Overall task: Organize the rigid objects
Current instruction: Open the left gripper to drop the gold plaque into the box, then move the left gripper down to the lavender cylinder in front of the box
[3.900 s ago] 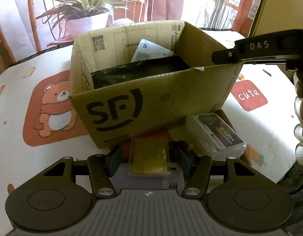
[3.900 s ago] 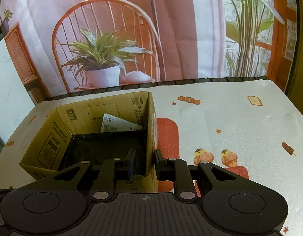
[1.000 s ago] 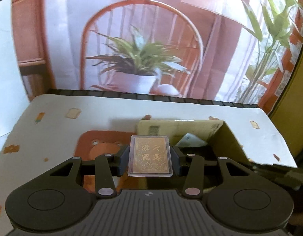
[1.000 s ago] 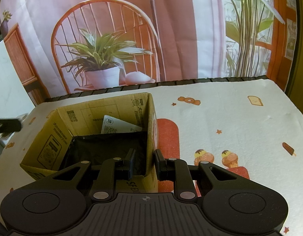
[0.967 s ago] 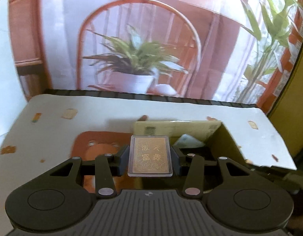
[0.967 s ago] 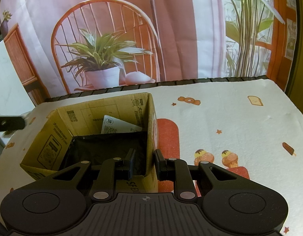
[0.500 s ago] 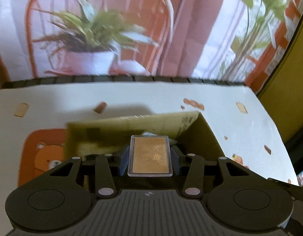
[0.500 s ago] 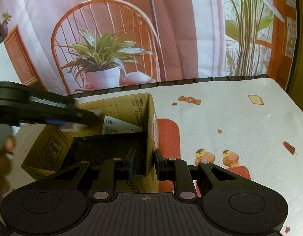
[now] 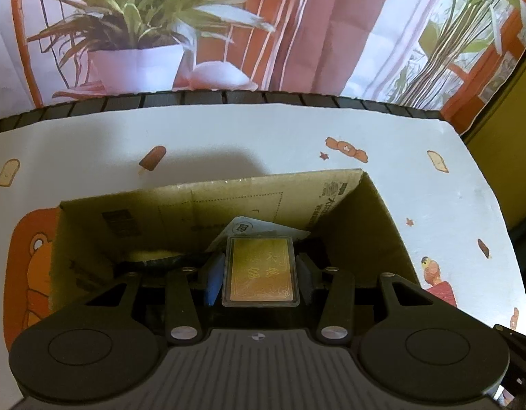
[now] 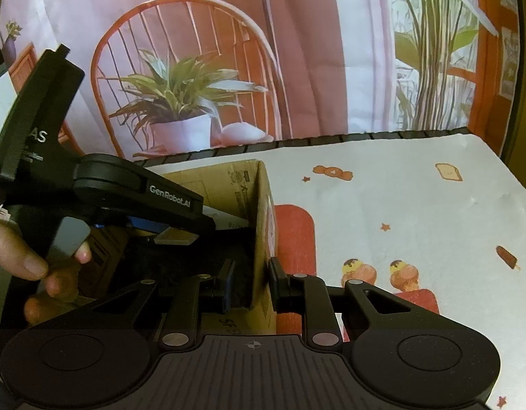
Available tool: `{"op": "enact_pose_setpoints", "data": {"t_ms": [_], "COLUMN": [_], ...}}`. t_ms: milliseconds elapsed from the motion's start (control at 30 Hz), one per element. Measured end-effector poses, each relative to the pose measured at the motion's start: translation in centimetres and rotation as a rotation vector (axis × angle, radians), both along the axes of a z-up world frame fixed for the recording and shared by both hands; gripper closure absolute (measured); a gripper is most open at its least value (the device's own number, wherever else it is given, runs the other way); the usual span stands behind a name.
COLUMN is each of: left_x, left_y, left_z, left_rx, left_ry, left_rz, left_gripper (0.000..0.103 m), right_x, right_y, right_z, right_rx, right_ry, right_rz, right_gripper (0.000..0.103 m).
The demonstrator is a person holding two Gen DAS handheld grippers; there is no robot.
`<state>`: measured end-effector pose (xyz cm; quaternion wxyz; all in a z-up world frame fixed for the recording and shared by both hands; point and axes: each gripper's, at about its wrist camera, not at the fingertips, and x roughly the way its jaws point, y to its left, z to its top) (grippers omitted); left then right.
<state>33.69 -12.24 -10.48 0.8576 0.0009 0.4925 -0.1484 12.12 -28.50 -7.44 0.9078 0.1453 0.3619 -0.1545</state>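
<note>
Left claw [image 9: 260,275] clamped on gold card in clear case [image 9: 261,271], over open cardboard box [image 9: 375,225] | right claw [image 10: 251,285] pinching box's right wall | box on patterned counter [image 10: 399,205], white slip [image 9: 249,229] inside.

The left claw [image 9: 260,275] grips a gold card case [image 9: 260,271] above the open cardboard box [image 9: 369,225].
</note>
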Motion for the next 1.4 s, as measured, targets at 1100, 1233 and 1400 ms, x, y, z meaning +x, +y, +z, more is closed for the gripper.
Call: {"op": "enact_pose_setpoints", "data": {"t_ms": [1100, 1233, 1400], "left_x": [-9.3, -11.9, -14.6], "left_y": [5.5, 7.9, 10.4], "left_z": [7.3, 7.8, 6.8], "left_rx": [-0.013, -0.006, -0.009], "left_ry": [-0.316, -0.34, -0.287], "left_rz": [-0.039, -0.012, 0.04], "left_gripper": [0.05, 0.05, 0.05], "right_x": [-0.3, -0.3, -0.3], "right_y": [-0.1, -0.1, -0.1], "right_z": [0.3, 0.3, 0.3], "right_rx": [0.004, 0.005, 0.003], "right_ry": [-0.003, -0.001, 0.001], "right_rz": [0.0, 0.0, -0.001], "right_gripper": [0.083, 0.083, 0.083]}}
